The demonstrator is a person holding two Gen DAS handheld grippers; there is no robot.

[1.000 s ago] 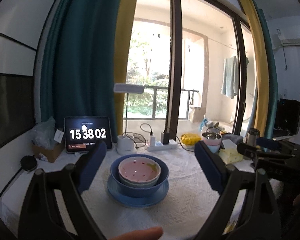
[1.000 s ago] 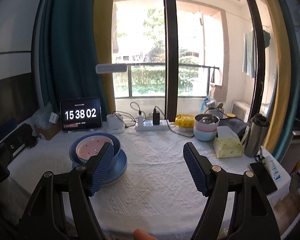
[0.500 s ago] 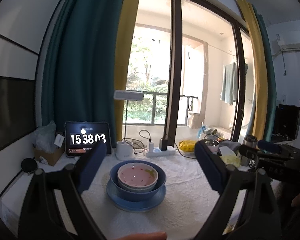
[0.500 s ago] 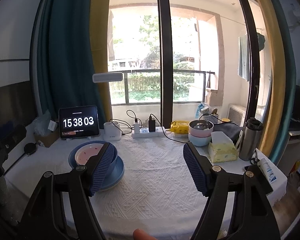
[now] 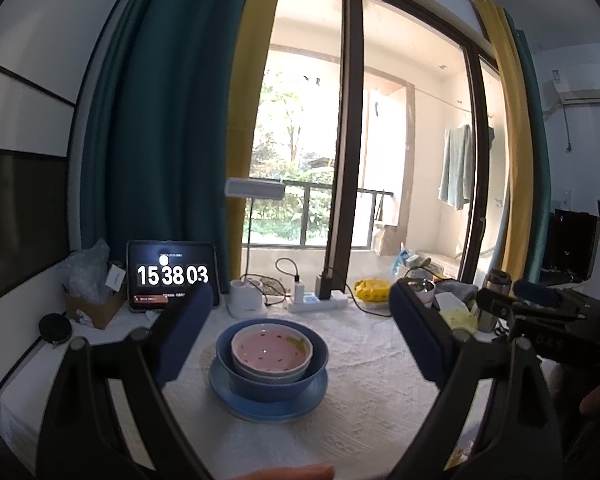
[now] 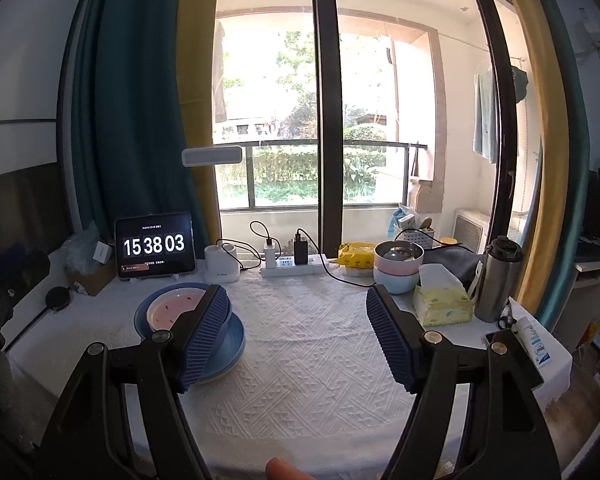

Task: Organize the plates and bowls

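A pink bowl [image 5: 271,350] with red specks sits nested in a dark blue bowl [image 5: 320,354], which stands on a blue plate [image 5: 268,410] on the white tablecloth. My left gripper [image 5: 298,316] is open, its blue pads on either side of this stack and back from it. In the right wrist view the same stack [image 6: 168,306] lies at the left, partly hidden behind the left pad. My right gripper [image 6: 296,324] is open over bare cloth with nothing between its fingers. A second pile of bowls [image 6: 398,266], pink over pale blue, stands at the back right.
A tablet clock [image 6: 154,245], a white lamp base [image 6: 221,266] and a power strip [image 6: 292,266] line the back edge. A tissue box [image 6: 440,300], a steel flask [image 6: 500,280] and a phone [image 6: 514,354] crowd the right side. The other gripper's black body [image 5: 548,320] shows at the right.
Both views have tilted upward a little, so the table and bowl stack sit lower in frame. The clock ticked from 02 to 03. The grippers stayed open.
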